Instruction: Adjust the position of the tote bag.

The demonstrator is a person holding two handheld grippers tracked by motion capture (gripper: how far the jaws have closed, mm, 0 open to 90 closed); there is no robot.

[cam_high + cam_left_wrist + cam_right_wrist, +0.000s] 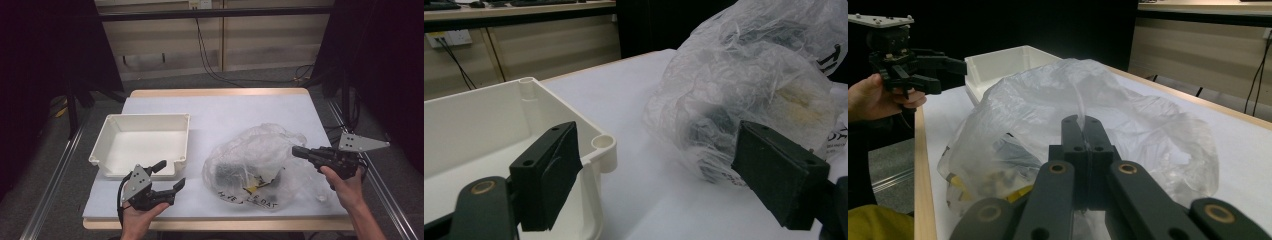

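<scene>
Your right gripper clamped shut on plastic bag film, bag near table's front-right corner. Left gripper wide open, empty, by front edge; bag lies to its right, white tray just behind.

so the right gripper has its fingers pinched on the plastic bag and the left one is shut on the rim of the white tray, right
Not quite. The right gripper is indeed pinched shut on the plastic bag. The left gripper, though, is open: the left gripper view shows its fingers standing wide apart, with the corner of the white tray and the bag beyond them, gripping nothing.
</scene>
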